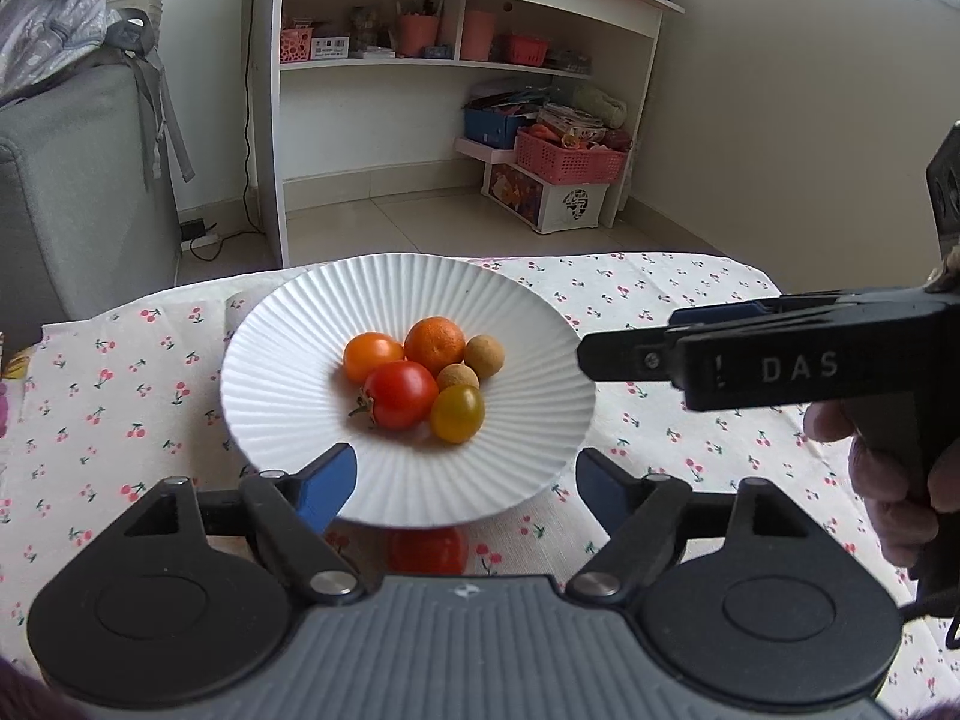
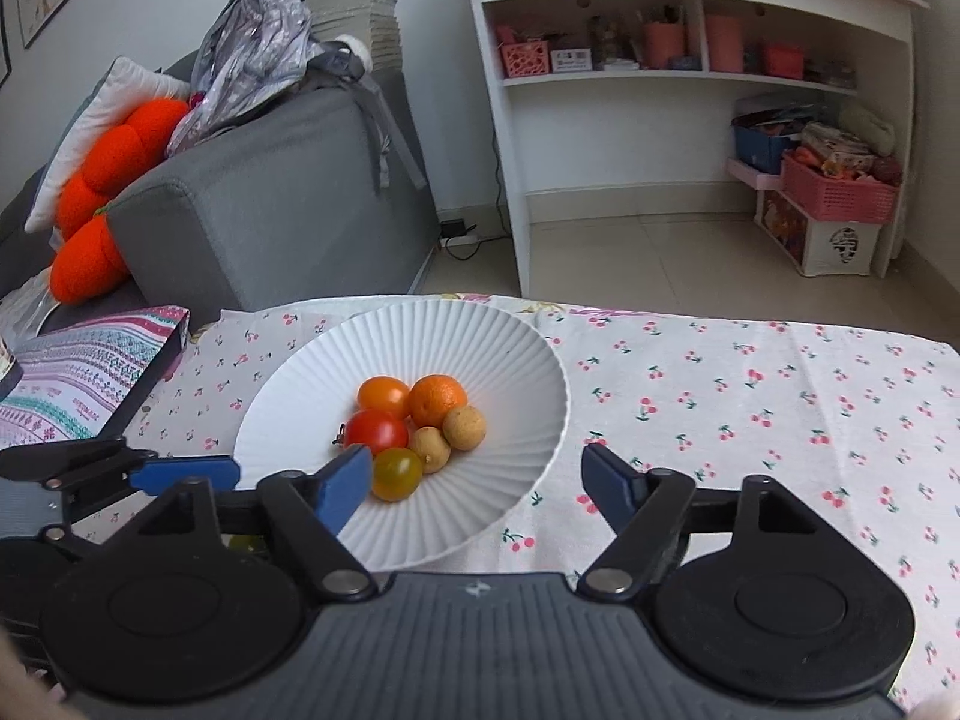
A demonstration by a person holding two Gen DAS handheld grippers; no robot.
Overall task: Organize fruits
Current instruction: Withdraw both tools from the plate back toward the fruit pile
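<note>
Judging from how things lie now, most of the work is already done. Six small fruits sit together in the middle of the white ribbed plate (image 1: 288,360), which stands on the table (image 1: 690,312) with its cherry-print cloth. In the pile are a red tomato (image 1: 401,394), an orange tomato (image 1: 372,354) at its far left, a mandarin (image 1: 435,345) on the far side, a yellow-green tomato (image 1: 457,414) on the near right, and two small brown longans (image 1: 485,355), one of them (image 1: 457,377) touching the yellow-green tomato.

The left gripper (image 1: 465,483) is spread wide and holds nothing; its blue pads stand at the near rim of the plate, one to each side. The right gripper (image 2: 477,480) is also spread and empty, and it hovers over the near right part of the plate. From the left wrist view it comes in from the right, held by a hand (image 1: 888,480).

One thing seems to be left. Under the near edge of the plate, in the left wrist view, a blurred red round shape (image 1: 427,549) lies on the cloth, close to the camera. It may be another tomato that is not yet on the plate, but I cannot tell this for sure. On the rest of the visible cloth I see no other loose fruit.
</note>
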